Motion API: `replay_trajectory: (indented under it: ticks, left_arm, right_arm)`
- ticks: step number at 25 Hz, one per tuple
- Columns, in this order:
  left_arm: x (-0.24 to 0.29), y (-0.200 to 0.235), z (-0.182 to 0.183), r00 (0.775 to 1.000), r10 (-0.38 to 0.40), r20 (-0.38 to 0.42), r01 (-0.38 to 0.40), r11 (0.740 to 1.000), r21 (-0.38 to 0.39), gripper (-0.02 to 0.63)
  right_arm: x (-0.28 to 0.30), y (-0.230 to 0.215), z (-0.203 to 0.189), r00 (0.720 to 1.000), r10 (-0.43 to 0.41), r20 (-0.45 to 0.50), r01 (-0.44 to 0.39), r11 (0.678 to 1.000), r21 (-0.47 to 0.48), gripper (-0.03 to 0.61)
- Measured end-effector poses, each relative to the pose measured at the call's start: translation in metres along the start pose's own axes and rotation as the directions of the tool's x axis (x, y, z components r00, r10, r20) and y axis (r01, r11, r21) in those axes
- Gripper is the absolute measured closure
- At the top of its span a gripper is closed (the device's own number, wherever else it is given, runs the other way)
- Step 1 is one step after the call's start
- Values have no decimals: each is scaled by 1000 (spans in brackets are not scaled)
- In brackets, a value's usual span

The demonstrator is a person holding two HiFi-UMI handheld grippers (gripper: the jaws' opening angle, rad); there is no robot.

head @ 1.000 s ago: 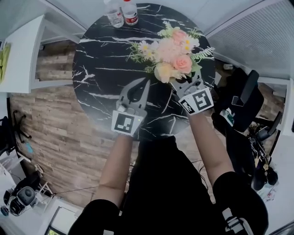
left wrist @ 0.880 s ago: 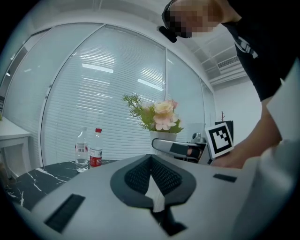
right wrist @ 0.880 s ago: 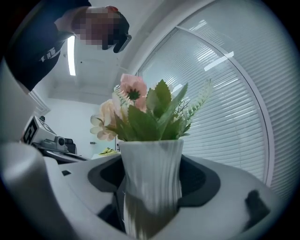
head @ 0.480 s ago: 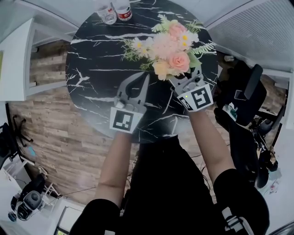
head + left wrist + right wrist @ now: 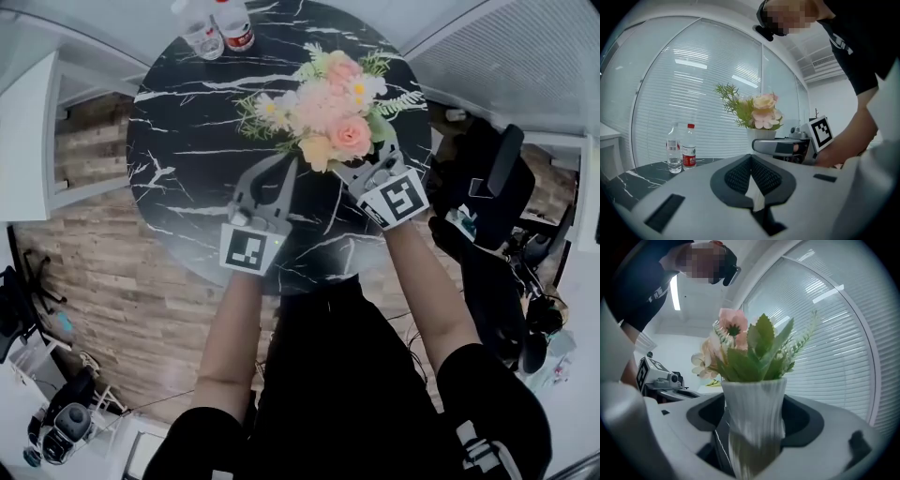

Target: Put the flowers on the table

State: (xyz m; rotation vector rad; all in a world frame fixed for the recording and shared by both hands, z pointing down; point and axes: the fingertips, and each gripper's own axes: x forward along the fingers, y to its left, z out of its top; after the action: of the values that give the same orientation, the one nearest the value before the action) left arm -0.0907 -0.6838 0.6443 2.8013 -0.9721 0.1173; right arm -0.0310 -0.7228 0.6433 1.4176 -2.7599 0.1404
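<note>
White ribbed vase (image 5: 752,418), probably rigid, slick, top-heavy under flowers (image 5: 328,108): squeezed mid-body by right claw (image 5: 753,439) over table (image 5: 187,141); left claw (image 5: 751,161) closed, empty, beside vase.

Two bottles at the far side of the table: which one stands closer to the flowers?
The bottle with the red cap and red label. It stands on the side nearer the flowers; the clear bottle beside it is farther from them.

lower half of vase (image 5: 754,420) blurred, bottles (image 5: 234,30) cut by top edge, labels unreadable
</note>
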Motion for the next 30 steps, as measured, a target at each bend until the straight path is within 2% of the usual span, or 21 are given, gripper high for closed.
replay_trajectory:
  ticks: [4,9,15,19,22,27,30]
  left_arm:
    - [-6,1,1,1000,-5,-14,5,1000,-23,601]
    - [-16,-2,8,1000,7,-22,-7,1000,7,601]
    - [-26,-25,24,998,-35,-43,35,999,16,601]
    - [-33,-46,43,998,-45,-38,45,999,4,601]
    - [-41,-62,67,997,-64,-33,64,998,2,601]
    - [-53,-91,119,997,-82,-8,82,997,16,601]
    - [-63,-107,147,997,-78,4,78,997,11,601]
  right_arm:
    - [-11,-1,1,1000,-14,-7,14,1000,28,224]
    - [-37,5,0,998,-12,-57,14,999,43,225]
    - [-80,14,5,994,-18,-111,24,999,49,225]
    - [-99,32,21,990,20,-138,-11,998,64,227]
    - [-110,51,50,992,64,-111,-55,995,81,237]
    - [-135,70,113,995,91,-28,-87,991,103,475]
    - [-143,80,144,994,105,-7,-104,990,92,540]
